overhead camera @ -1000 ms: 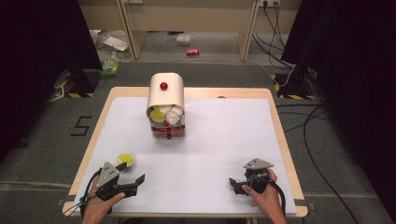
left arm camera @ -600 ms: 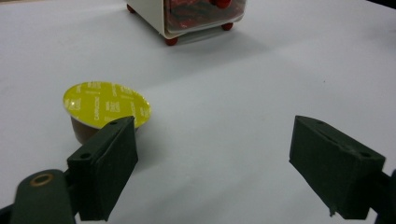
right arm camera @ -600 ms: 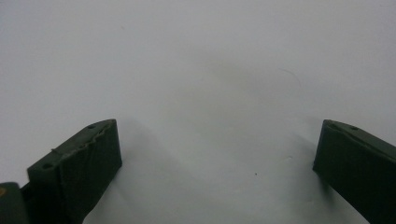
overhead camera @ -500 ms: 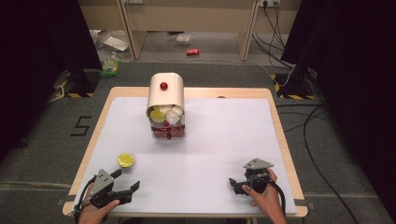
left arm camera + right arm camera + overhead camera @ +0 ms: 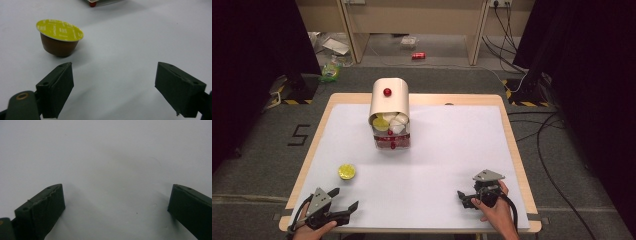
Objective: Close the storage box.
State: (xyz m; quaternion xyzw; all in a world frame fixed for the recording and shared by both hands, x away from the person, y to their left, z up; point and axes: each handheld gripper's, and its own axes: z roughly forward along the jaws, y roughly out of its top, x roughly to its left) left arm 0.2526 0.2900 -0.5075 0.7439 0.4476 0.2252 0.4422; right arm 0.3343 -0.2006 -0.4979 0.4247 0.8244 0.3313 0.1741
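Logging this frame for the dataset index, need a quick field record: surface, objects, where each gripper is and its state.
surface: table with a white top
dispenser: cream-coloured holder with a red knob, at the far middle, pods stacked in its open front
loose pod: yellow-lidded brown coffee pod, upright on the table, near the left edge
left gripper: near left corner, open, fingers empty, pod ahead of it and apart
right gripper: near right, open, fingers empty, bare table ahead of it

Matt white table sheet (image 5: 452, 165), wood-edged; capsule (image 5: 59, 37) with perhaps foil, yellow lid.
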